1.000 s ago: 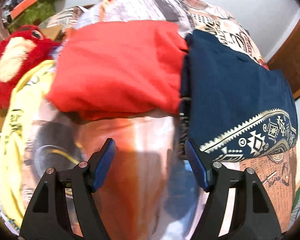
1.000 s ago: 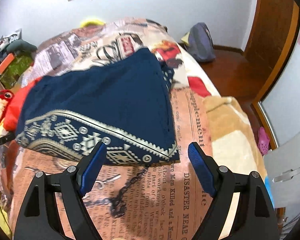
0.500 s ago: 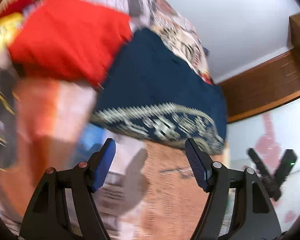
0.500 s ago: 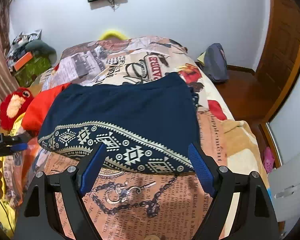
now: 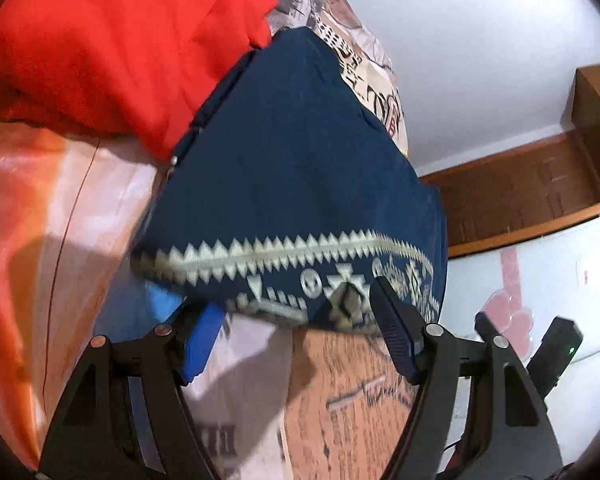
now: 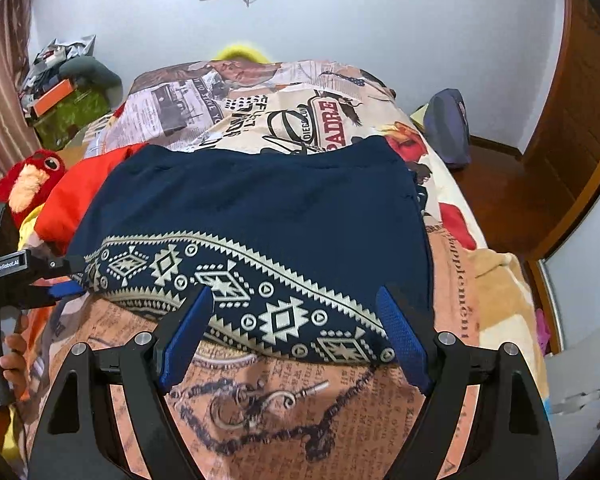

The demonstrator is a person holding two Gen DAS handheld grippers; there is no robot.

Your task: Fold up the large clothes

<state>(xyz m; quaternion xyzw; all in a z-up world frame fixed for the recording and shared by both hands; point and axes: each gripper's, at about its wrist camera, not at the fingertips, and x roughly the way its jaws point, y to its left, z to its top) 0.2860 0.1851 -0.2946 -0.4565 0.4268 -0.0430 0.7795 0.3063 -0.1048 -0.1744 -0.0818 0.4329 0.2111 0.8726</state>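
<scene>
With both grippers' fingers apart and empty, I hover my left gripper (image 5: 300,332) and right gripper (image 6: 296,336) at the navy garment's (image 6: 260,216) six o'clock hem on the bed (image 6: 284,412).

We see a navy garment (image 6: 260,208) lying folded flat on the printed bedspread (image 6: 300,412), its near hem banded with a cream geometric border (zigzags, diamonds, small circles); the far edge runs roughly straight across the bed; against its left side lies a red garment (image 5: 112,44), folded into a thick, slightly rumpled bundle, one corner lying on the navy piece's edge.
</scene>
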